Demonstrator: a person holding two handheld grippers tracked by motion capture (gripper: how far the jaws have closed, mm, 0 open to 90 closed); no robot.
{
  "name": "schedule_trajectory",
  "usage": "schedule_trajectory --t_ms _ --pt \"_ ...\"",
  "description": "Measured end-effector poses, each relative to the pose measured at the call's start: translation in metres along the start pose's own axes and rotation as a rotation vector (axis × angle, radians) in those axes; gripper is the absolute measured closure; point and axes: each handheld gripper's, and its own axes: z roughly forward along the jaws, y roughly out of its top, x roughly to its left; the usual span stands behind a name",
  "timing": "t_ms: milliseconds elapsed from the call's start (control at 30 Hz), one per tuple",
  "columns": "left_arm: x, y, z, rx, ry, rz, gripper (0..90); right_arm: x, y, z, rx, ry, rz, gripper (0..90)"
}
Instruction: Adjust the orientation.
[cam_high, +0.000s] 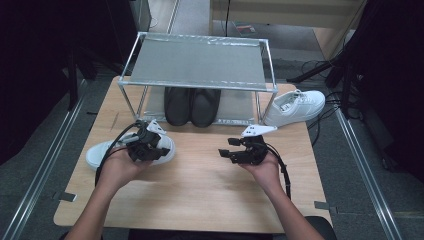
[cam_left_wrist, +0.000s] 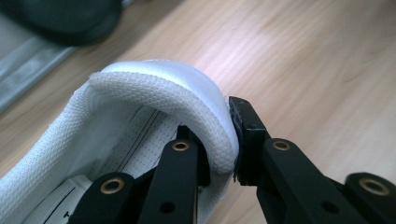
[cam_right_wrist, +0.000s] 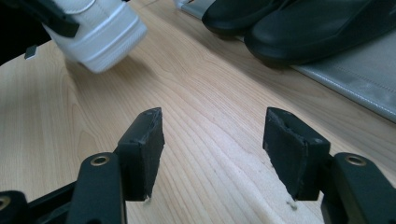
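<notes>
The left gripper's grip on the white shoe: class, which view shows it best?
The left gripper view: its jaws pinch the padded collar of the white shoe, one inside, one outside. The high view shows the left gripper over that shoe, the contact hidden. The right gripper view catches just one end of the shoe.

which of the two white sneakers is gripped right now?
The white sneaker at table left: the left tool is shut on its padded heel collar. The other white sneaker sits untouched right of the rack.

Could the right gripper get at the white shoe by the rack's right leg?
Probably yes: the right gripper is open and empty, and bare table lies between it and that white shoe, which sits outside the rack.
</notes>
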Motion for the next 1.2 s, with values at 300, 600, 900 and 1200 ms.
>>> schedule_trajectory --t_ms 300,600,900,1200 --pt "-0.036 0.020 0.016 0.009 -0.052 0.089 81.3 -0.001 0.002 0.000 0.001 -0.004 0.002 39.4" --pt "-0.064 0.040 0.035 0.027 -0.096 0.160 81.2 -0.002 -0.003 -0.009 -0.010 -0.026 0.014 39.6" --pt "-0.073 0.054 0.069 0.035 -0.188 0.144 80.6 -0.003 -0.014 -0.022 -0.014 -0.066 0.034 39.8" --pt "-0.069 0.056 0.087 0.055 -0.213 0.120 78.2 -0.003 -0.024 -0.031 0.003 -0.078 0.054 39.8"
